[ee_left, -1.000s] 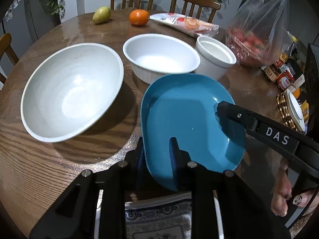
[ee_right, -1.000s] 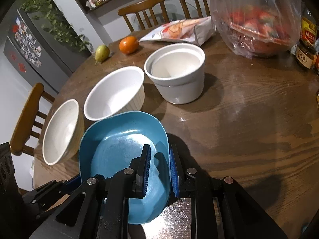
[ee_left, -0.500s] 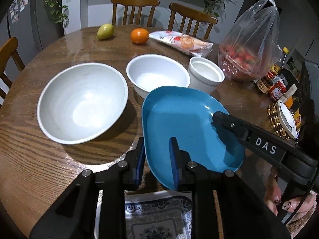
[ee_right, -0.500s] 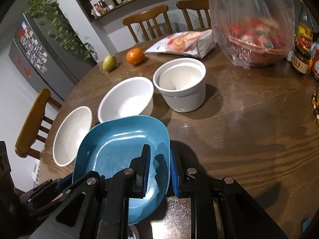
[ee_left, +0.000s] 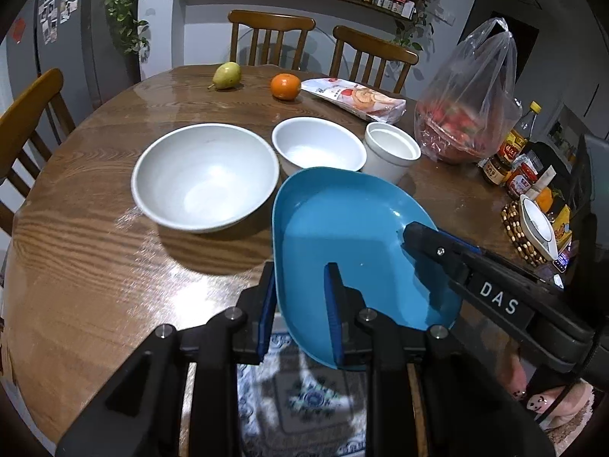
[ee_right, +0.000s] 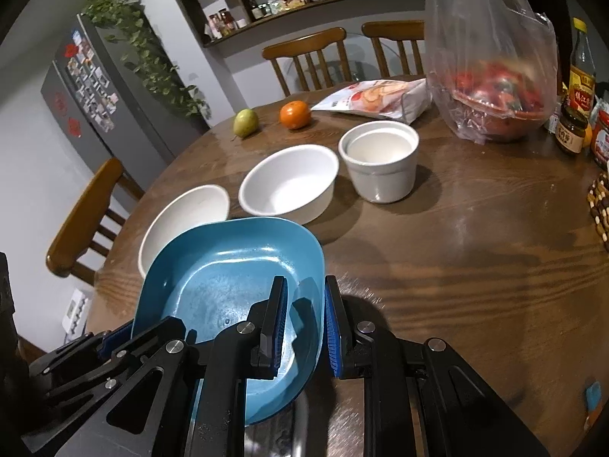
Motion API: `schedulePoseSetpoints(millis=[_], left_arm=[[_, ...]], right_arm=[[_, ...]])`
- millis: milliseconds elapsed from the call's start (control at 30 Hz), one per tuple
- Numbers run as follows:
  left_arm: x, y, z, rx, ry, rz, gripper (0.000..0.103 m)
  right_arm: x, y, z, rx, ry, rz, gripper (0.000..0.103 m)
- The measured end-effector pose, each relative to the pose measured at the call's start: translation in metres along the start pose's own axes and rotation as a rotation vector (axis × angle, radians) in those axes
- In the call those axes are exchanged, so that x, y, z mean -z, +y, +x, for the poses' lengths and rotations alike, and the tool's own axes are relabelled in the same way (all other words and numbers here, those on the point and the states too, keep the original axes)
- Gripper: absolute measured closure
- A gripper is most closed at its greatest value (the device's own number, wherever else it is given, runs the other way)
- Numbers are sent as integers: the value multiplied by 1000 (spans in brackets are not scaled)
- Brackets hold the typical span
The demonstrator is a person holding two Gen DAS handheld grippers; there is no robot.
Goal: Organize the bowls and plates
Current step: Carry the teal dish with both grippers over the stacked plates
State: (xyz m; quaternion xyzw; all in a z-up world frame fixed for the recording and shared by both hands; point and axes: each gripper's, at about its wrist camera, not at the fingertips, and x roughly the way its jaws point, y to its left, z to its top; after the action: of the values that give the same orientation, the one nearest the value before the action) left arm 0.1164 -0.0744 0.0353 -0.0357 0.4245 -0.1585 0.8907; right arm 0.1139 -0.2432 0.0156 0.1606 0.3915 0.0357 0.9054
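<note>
"DAS" stands on the right hand-held gripper (ee_left: pixel 413 238).

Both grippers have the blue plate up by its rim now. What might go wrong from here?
1. Each grip is only a thin pinch on the blue plate's rim, left gripper and right gripper at separate edges; uneven hand motion may twist it loose.
2. The plate's far edge sits close to the medium white bowl and the white ramekin; pushing forward low might knock them.

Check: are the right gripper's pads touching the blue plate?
Touching. In the right wrist view the right gripper straddles the blue plate rim, both pads pressed against it.
</note>
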Motion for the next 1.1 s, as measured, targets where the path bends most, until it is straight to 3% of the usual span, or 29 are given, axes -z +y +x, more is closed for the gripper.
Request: schedulePoseSetpoints(millis=[467,1100], left_arm=[[33,14,-33,-9,-15,-26,79],[67,25,-38,9,23,-72,73]], right_arm=[[35,31,-26,-9,-19,-64,81],[72,40,-34,-23,-12,-75,81]])
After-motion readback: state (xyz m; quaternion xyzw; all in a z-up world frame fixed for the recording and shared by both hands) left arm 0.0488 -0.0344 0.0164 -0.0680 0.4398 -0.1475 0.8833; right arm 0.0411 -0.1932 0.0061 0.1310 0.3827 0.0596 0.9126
